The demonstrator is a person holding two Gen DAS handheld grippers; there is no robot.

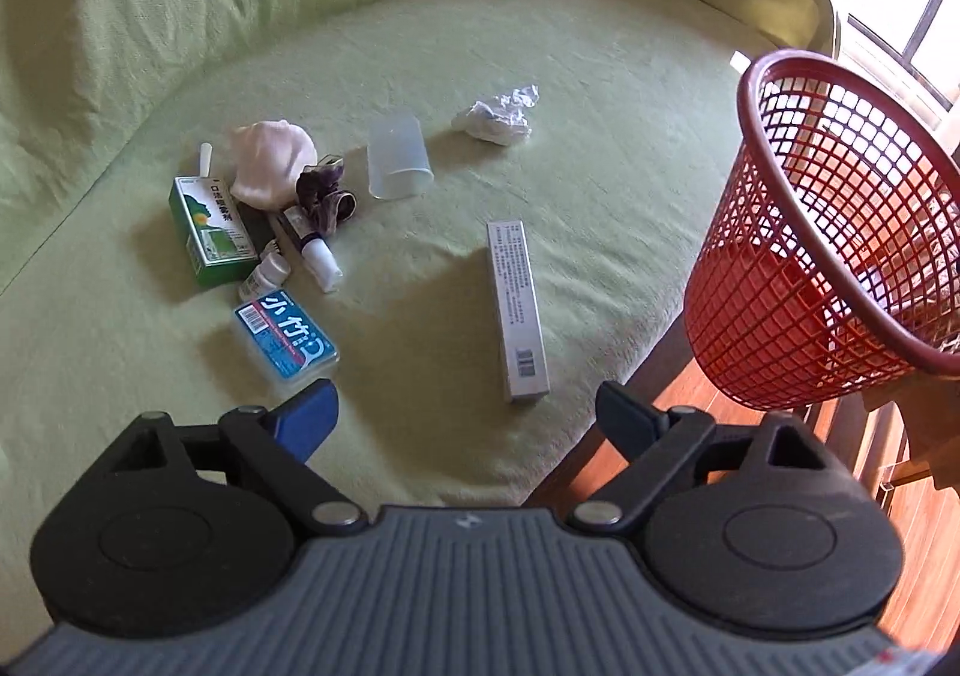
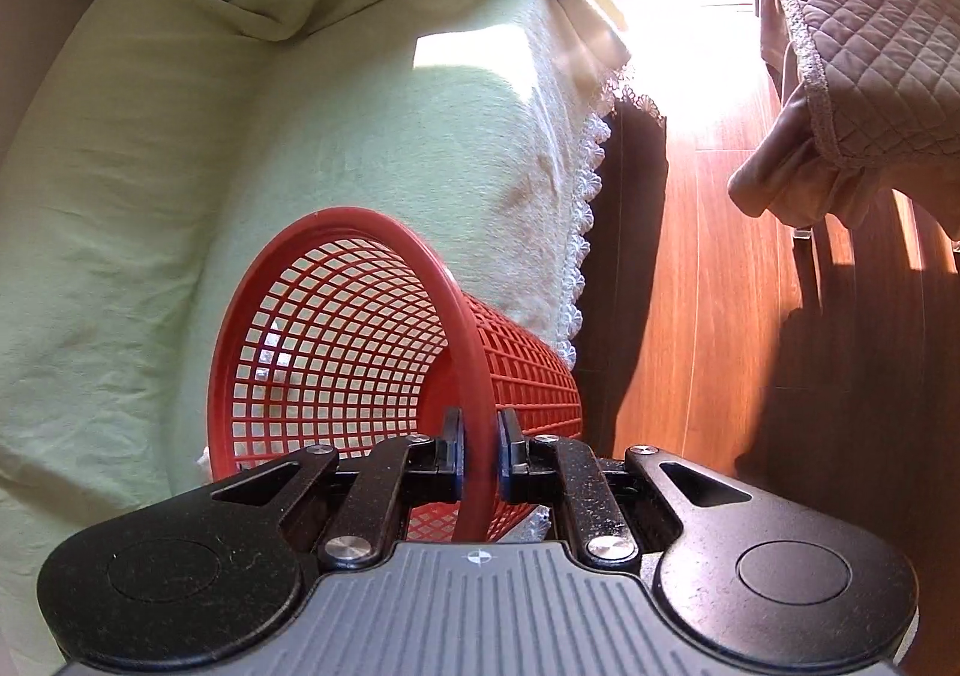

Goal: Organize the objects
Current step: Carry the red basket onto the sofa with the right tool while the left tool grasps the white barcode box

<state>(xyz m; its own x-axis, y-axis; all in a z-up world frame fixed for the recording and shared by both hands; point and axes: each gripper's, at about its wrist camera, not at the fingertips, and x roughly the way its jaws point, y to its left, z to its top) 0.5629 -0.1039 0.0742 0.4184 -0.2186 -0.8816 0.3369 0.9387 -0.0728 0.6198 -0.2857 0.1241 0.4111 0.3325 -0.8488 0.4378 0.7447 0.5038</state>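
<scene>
Surface: sofa seat (image 1: 600,148) under a light green cover.
Left wrist view: left gripper (image 1: 465,412) spread wide and empty above the seat; a silver box (image 1: 519,310), clear cup (image 1: 399,157), crumpled wrapper (image 1: 498,115), green box (image 1: 210,232) and blue case (image 1: 285,340) lie scattered.
Basket: red basket (image 1: 828,232), tilted, off the seat's edge, apparently airborne.
Right wrist view: right gripper (image 2: 480,457) clenched on the basket's rim; wood floor (image 2: 708,280) beyond.
</scene>
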